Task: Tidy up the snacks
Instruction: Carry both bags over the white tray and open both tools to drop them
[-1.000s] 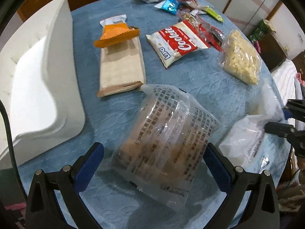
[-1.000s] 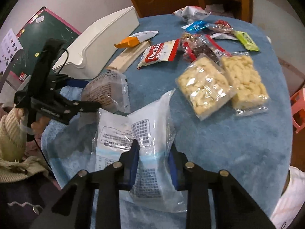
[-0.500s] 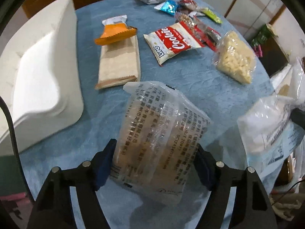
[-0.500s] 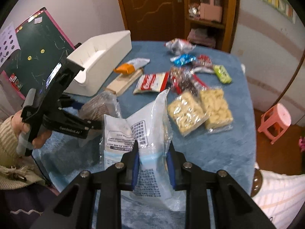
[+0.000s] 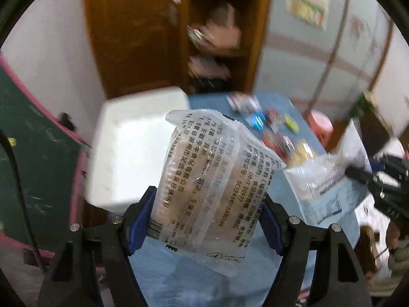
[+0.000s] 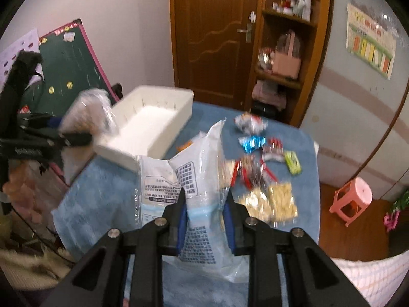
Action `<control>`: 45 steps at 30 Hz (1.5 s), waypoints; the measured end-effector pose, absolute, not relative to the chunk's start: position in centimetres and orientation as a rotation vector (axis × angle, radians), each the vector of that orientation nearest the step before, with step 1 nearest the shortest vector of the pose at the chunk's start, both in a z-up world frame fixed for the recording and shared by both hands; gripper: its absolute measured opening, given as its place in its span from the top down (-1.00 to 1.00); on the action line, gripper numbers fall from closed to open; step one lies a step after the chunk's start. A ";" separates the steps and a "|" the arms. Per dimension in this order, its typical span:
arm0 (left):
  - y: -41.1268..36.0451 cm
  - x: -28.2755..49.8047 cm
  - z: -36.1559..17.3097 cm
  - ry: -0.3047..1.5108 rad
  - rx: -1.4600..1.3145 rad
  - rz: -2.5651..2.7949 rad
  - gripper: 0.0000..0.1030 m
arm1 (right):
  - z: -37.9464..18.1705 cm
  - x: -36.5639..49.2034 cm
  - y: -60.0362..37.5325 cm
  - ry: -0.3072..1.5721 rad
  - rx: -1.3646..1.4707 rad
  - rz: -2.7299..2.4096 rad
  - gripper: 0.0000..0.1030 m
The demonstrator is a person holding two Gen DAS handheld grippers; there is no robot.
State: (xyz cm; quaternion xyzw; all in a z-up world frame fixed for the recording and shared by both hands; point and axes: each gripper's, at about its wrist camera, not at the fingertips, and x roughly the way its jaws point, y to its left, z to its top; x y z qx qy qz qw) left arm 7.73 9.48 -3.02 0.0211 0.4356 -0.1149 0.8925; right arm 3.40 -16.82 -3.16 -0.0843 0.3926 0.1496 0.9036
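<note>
My left gripper (image 5: 204,220) is shut on a clear packet of brown biscuits (image 5: 212,179) printed with black text, held up above the blue table (image 5: 158,276). Behind the packet lies the white bin (image 5: 127,153), with its open side up. My right gripper (image 6: 204,220) is shut on a white and pale blue snack bag (image 6: 194,179), also lifted off the table. In the right wrist view the left gripper (image 6: 76,135) shows at the left with the biscuit packet (image 6: 87,112) near the white bin (image 6: 153,128). The white bag (image 5: 329,181) shows at the right of the left wrist view.
Several small snack packs (image 6: 265,158) and two bags of pale puffs (image 6: 271,202) lie on the far right part of the blue tablecloth (image 6: 97,192). A green chalkboard (image 6: 69,64) leans at the left, a wooden door and shelf (image 6: 281,51) stand behind, and a pink stool (image 6: 352,197) sits on the floor.
Both grippers have risen with their packets, and the views tilted up from the tabletop toward the room. The left jaws closed on the biscuit packet, which lay on the table a second ago.
</note>
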 end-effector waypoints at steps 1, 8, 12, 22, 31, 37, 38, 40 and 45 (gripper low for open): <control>10.8 8.1 -1.8 0.880 0.034 -0.215 -0.42 | -2.1 3.9 -16.0 0.793 -0.181 0.301 0.52; 17.4 10.8 2.7 0.792 -0.033 -0.026 -0.42 | 4.7 9.1 -11.1 0.707 -0.106 0.251 0.51; 19.4 13.6 1.1 0.820 -0.079 0.027 -0.43 | 6.1 13.0 -8.5 0.707 -0.030 0.228 0.51; 20.7 19.0 -6.8 0.962 -0.173 0.042 -0.44 | 0.1 21.5 0.1 0.808 -0.056 0.144 0.50; 19.8 20.4 -10.5 0.987 -0.145 0.044 -0.54 | -6.3 25.2 4.2 0.986 -0.074 0.196 0.28; 20.4 19.8 -9.8 0.972 -0.156 0.043 -0.70 | -6.3 23.8 5.0 0.931 -0.103 0.232 0.24; 20.6 19.7 -9.7 0.976 -0.168 0.044 -0.70 | -6.1 23.6 4.8 0.925 -0.094 0.240 0.21; 20.8 19.3 -9.5 0.968 -0.184 0.042 -0.70 | -5.5 23.2 4.5 0.919 -0.069 0.249 0.14; 20.2 16.7 -8.2 0.899 -0.168 0.063 -0.70 | -4.4 21.1 3.1 0.892 -0.026 0.262 0.12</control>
